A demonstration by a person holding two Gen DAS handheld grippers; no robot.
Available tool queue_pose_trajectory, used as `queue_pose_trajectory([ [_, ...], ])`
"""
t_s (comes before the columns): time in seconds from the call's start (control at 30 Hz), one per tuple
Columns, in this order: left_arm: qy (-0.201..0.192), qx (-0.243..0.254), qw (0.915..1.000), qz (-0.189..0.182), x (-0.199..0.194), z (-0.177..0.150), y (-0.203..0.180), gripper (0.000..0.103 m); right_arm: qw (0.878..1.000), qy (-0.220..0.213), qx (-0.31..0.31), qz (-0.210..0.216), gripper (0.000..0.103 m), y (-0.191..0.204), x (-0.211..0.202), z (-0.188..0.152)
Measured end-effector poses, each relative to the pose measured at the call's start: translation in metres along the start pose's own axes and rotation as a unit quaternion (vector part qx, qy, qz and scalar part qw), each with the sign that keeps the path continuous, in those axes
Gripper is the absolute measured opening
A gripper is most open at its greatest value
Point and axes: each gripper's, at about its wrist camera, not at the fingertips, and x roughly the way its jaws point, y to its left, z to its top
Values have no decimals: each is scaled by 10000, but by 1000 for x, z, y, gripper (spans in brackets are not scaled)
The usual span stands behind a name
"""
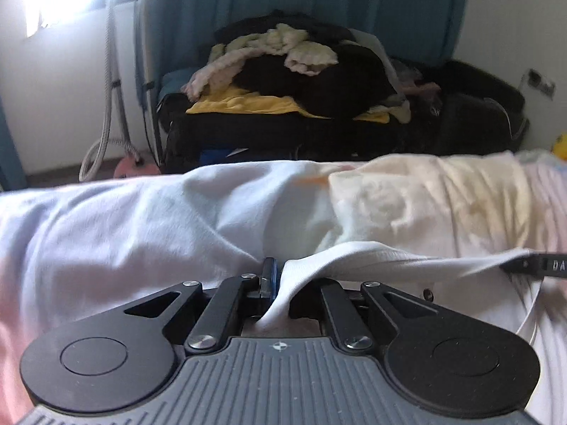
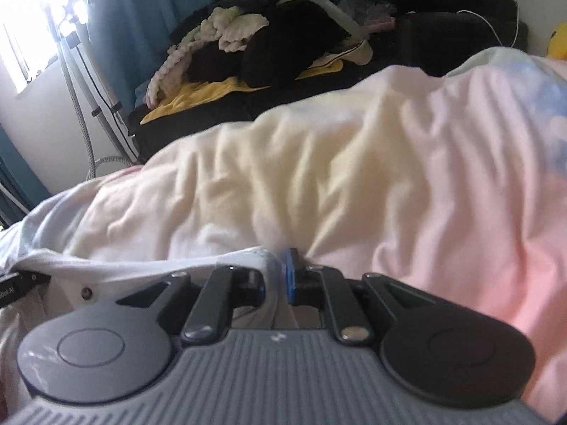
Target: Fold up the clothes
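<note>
The left tongs (image 1: 273,276) are clenching nearly closed on a bunched edge of the white garment (image 1: 372,258), a fold of cloth passing down between the blue-padded fingers (image 1: 271,271). The right tongs (image 2: 280,276) are likewise gripping the same white garment (image 2: 141,265) with cloth pinched at the blue pad (image 2: 291,279). The hem is stretching taut between the two tools, and the garment is lying over the rumpled pale pink and cream bedding (image 2: 389,177) of the bed. In the left wrist view, the other tool's black finger (image 1: 538,265) is showing at the right edge with the letters "DA" readable; in the right wrist view, a black finger (image 2: 10,287) at the left edge is bearing blurred lettering. Beyond, a pile of dark and cream clothes (image 1: 301,71) is sitting on a black sofa (image 1: 478,117).
</note>
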Motion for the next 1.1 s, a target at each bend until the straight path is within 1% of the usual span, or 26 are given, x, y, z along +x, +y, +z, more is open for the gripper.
queue_pose_trajectory([
  [0.03, 20, 48, 10000, -21, -4, -2, -3, 7, 10000, -7, -61, -16, 13, 2, -1, 0],
  [0.07, 77, 113, 9999, -65, -3, -1, -3, 8, 9999, -14, -122, -33, 18, 3, -3, 0],
  [0.1, 138, 250, 9995, -95, -6, 2, -4, 9, 9998, -16, -178, -52, 32, 4, -6, 0],
  [0.13, 176, 397, 9990, -97, -14, 5, -7, 20, 9998, 8, -218, -32, 50, 3, -12, 1],
  [0.17, 199, 462, 9987, -95, -19, 8, -6, 44, 9997, 62, -245, 69, 60, 2, -18, 3],
  [0.2, 194, 432, 9988, -153, -29, 12, -4, 58, 9995, 86, -268, 135, 73, 1, -26, 4],
  [0.23, 165, 386, 9986, -318, -42, 13, -3, 78, 9995, 56, -280, 136, 78, 1, -37, 4],
  [0.27, 135, 357, 9981, -481, -55, 15, -3, 83, 9995, 26, -292, 136, 80, 1, -49, 4],
  [0.3, 108, 407, 9972, -611, -70, 16, 0, 83, 9994, 6, -309, 124, 83, 1, -62, 3],
  [0.37, 126, 501, 9965, -657, -95, 14, 8, 83, 9994, -16, -343, 72, 83, 3, -93, -5],
  [0.47, 91, 420, 9962, -754, -139, 4, 20, 86, 9994, -178, -260, 143, 83, 6, -147, -24],
  [0.5, 62, 386, 9964, -757, -161, -4, 25, 86, 9993, -242, -245, 167, 83, 7, -166, -33],
  [0.57, -15, 323, 9970, -702, -193, -17, 34, 86, 9986, -406, -262, 214, 83, 11, -205, -58],
  [0.67, -170, 111, 9979, -619, -247, -47, 49, 86, 9969, -684, -238, 299, 83, 19, -265, -101],
  [0.83, -347, -273, 9980, -446, -315, -108, 64, 86, 9916, -1051, 176, 737, 83, 34, -344, -184],
  [0.9, -537, -317, 9975, -327, -337, -133, 66, 86, 9889, -1202, 183, 855, 83, 42, -370, -213],
  [0.97, -598, -360, 9972, -256, -348, -153, 67, 86, 9874, -1282, 66, 929, 83, 52, -390, -241],
  [1.07, -676, -440, 9966, -157, -362, -182, 69, 86, 9860, -1323, -104, 1005, 83, 62, -404, -272],
  [1.1, -643, -537, 9964, -158, -362, -188, 71, 86, 9858, -1334, -118, 1015, 83, 64, -406, -280],
])
